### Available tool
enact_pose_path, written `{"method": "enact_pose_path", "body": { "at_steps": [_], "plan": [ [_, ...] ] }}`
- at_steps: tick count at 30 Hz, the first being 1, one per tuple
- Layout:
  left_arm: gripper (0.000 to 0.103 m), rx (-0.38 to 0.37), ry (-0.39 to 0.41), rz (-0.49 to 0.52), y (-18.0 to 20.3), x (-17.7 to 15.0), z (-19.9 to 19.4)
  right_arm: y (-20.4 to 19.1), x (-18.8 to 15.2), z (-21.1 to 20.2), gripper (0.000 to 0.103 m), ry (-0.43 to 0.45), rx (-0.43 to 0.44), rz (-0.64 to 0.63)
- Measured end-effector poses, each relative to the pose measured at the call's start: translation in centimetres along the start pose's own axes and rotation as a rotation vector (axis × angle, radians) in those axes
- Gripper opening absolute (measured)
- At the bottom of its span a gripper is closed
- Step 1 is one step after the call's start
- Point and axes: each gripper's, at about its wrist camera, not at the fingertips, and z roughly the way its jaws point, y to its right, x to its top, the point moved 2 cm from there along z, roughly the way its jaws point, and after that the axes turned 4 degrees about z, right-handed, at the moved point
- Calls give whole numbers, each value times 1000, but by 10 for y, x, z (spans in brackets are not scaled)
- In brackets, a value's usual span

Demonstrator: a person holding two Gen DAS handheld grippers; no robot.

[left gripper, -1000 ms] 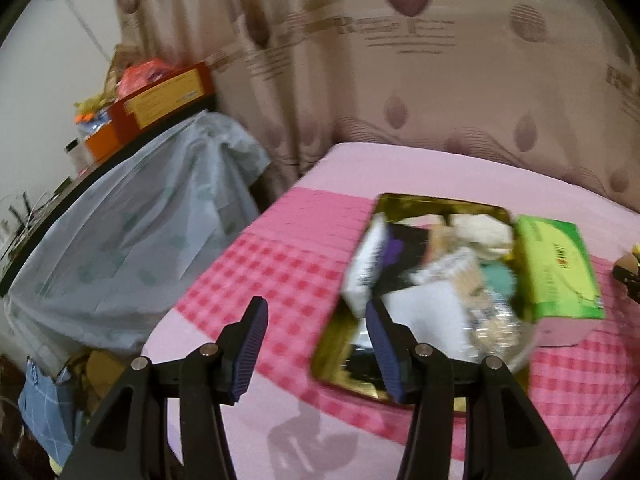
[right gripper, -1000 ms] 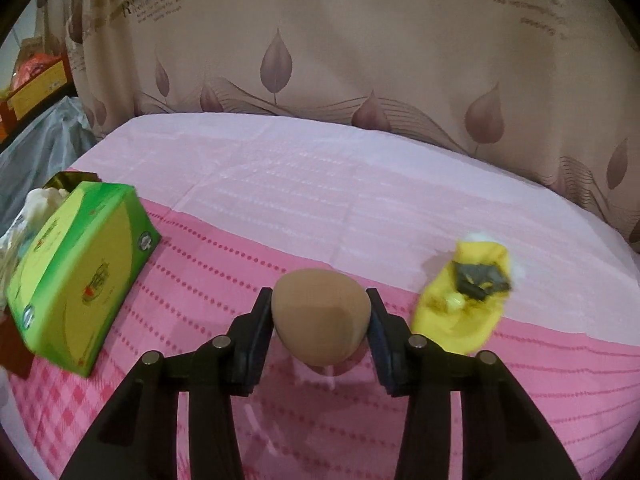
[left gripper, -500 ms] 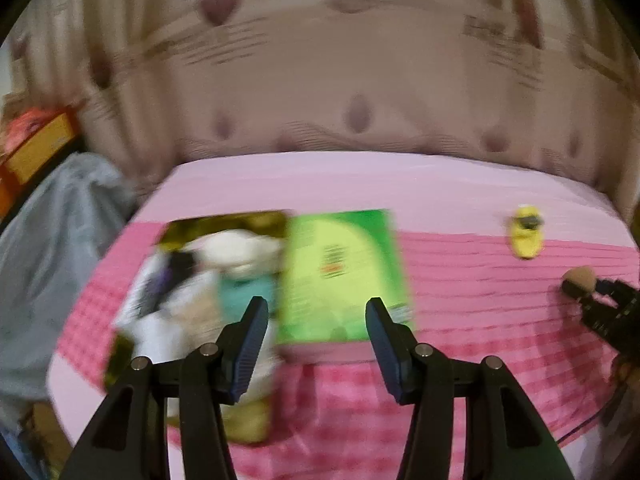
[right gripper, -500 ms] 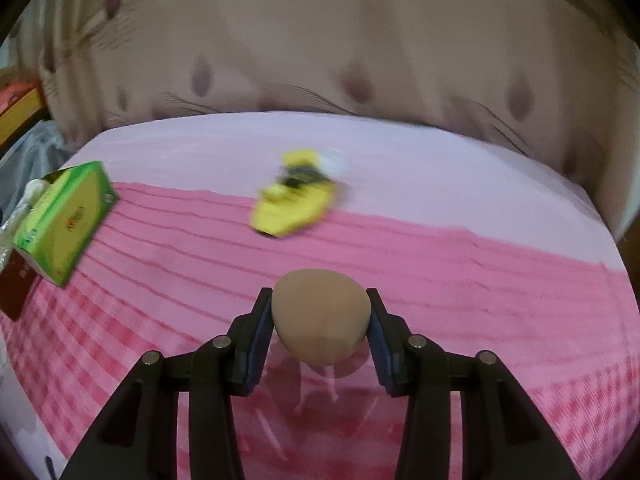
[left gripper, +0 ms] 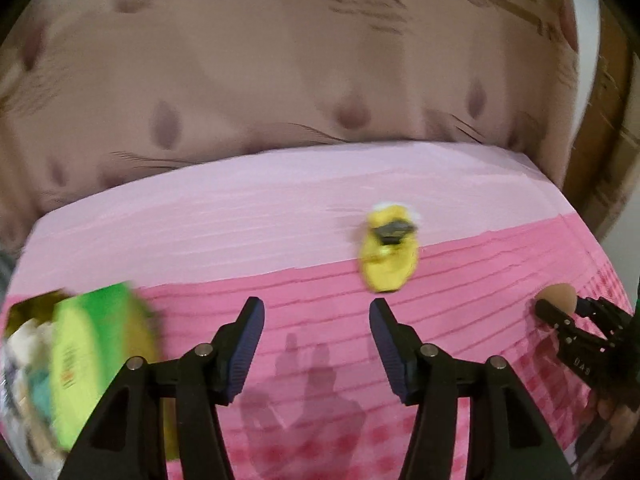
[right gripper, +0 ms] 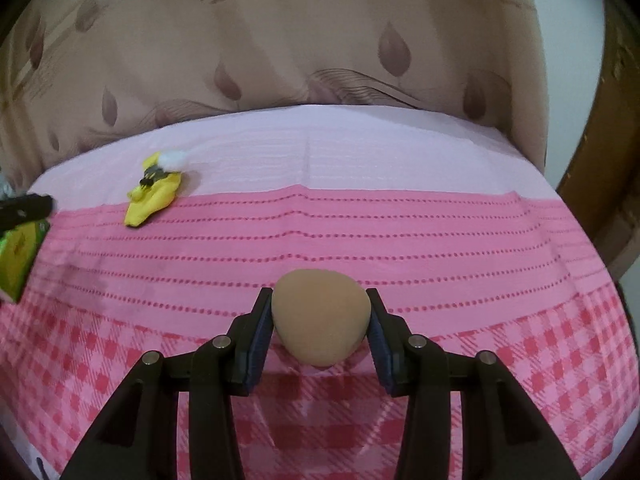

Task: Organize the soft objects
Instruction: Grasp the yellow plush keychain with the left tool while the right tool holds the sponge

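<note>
Right gripper [right gripper: 320, 322]: clamped on the tan egg-shaped sponge [right gripper: 321, 316], pads pressing both flanks, narrow end pointing down toward the cloth.
Sponge: lifted above the pink checked tablecloth [right gripper: 500, 364] on the right side of the table (a dim shadow beneath it suggests a small gap, not contact).
Left gripper [left gripper: 316, 340]: spread wide, nothing between the pads, hovering over the striped pink band of the cloth.
Step in hand: apparently carrying the sponge, with the free gripper lining up on the next loose item; only a judgement from the poses.
Green box [left gripper: 96, 356]: at the table's left edge, blurred, just beside a tray of mixed items [left gripper: 18, 360] (contents too smeared to name).
Yellow soft toy [left gripper: 389, 256]: lying flat where the pale and deep pink bands meet, just beyond the left pads and a little right of centre, well apart from the sponge.
Next move: likely a short forward reach and lowering of the open pads to straddle the toy across its narrow width, then a gentle close; for the sponge, a place with the other soft things.
Risk: squashing or dragging cloth along with the toy.
Backdrop: beige leaf-print curtain [right gripper: 280, 60] behind the table.
</note>
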Motion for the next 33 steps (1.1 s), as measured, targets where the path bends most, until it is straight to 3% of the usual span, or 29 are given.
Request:
{"method": "enact_pose_path", "body": {
  "at_steps": [6, 12, 21, 24, 27, 33],
  "plan": [
    [60, -91, -35, 23, 29, 25, 34, -4, -1, 6, 41, -23, 11, -10],
    [61, -79, -82, 10, 40, 45, 73, -2, -2, 9, 41, -42, 35, 17],
    [61, -64, -149, -46, 31, 50, 115, -2, -2, 10, 41, -52, 43, 27],
    [60, -66, -110, -49, 31, 44, 111, 0, -1, 11, 41, -55, 48, 34],
    [45, -45, -111, -2, 34, 39, 106, 0, -1, 10, 41, -56, 44, 30],
    [39, -95, -125, 5, 34, 25, 87, 1, -2, 10, 41, -56, 40, 27]
  ]
}}
